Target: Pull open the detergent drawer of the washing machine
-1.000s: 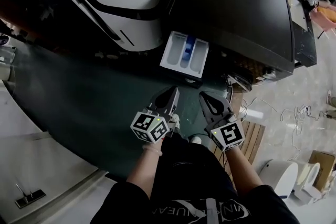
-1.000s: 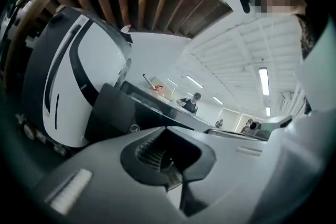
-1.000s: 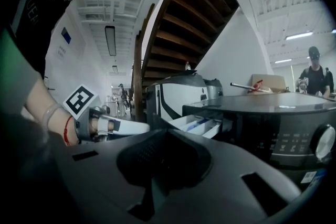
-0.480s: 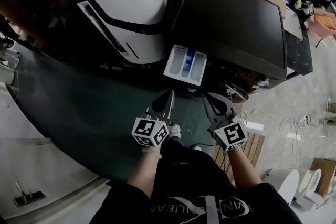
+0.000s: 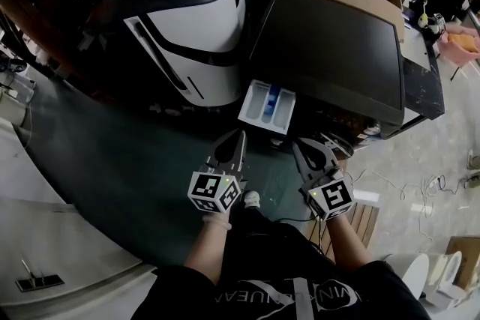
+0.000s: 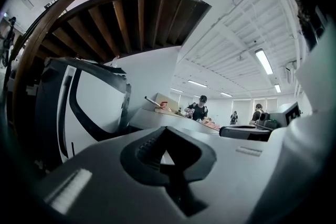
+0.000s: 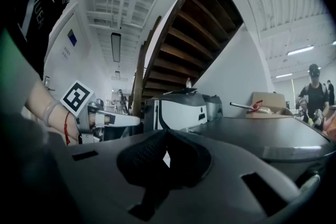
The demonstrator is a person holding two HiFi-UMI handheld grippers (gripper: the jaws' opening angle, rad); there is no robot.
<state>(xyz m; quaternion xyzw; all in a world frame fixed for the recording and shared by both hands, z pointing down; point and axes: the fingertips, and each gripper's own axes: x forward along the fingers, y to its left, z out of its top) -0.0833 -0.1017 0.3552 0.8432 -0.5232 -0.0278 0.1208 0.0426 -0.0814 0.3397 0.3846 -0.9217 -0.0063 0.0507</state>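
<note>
1. Detergent drawer juts out from the near left corner of the washing machine with its compartments exposed; the pull looks complete.
2. Left gripper: jaws pressed together, empty, on the near side of the drawer and apart from it.
3. Right gripper: likewise closed on nothing, probably because no grip is needed now.
4. White appliance stands left of the machine.

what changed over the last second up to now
Both the left gripper and right gripper have risen a little, ending nearer the detergent drawer in the head view. Nothing was gripped or released. The drawer stays pulled out of the washing machine; both grippers stay shut and empty.
</note>
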